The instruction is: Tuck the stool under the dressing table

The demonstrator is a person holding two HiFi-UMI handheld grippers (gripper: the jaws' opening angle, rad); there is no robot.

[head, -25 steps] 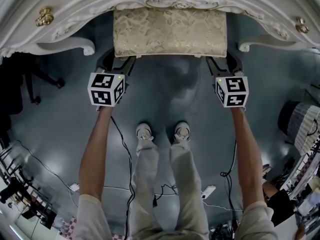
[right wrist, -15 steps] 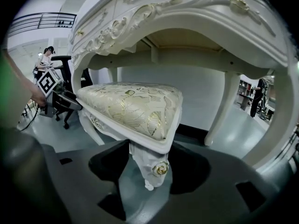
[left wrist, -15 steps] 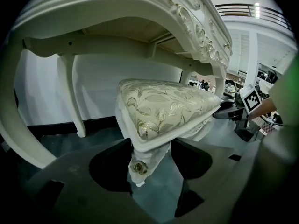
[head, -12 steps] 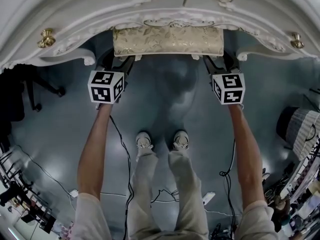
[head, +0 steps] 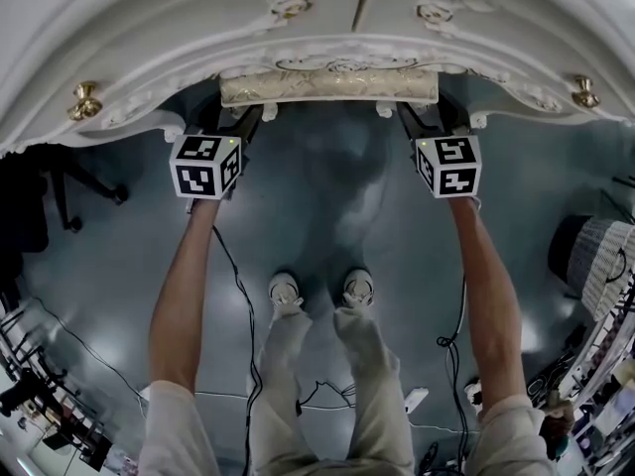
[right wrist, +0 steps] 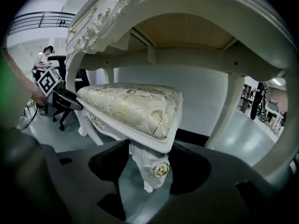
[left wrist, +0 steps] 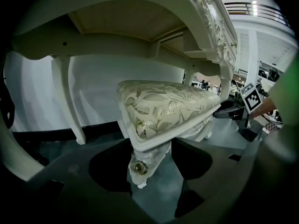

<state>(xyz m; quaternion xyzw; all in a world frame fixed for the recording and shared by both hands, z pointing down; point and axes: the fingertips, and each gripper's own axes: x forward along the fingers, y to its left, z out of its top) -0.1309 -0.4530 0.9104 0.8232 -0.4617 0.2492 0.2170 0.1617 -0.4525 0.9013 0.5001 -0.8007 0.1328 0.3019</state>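
Head view: left tongs (head: 241, 119), right tongs (head: 415, 117) tight on stool (head: 327, 86) under dressing table (head: 179, 28); glossy grey floor (head: 308, 206).

The stool (left wrist: 168, 108) has a cream cushion patterned with gold and pale leaves, a white carved frame and a gold rosette (left wrist: 136, 167) on its leg. The dressing table (head: 198, 28) is white with gold knobs (head: 83, 100) and is pale beige underneath. The left gripper (left wrist: 149, 164) and right gripper (right wrist: 148, 171) are dark grey, their cubes white with black square markers. The floor (head: 327, 196) is glossy blue-grey.
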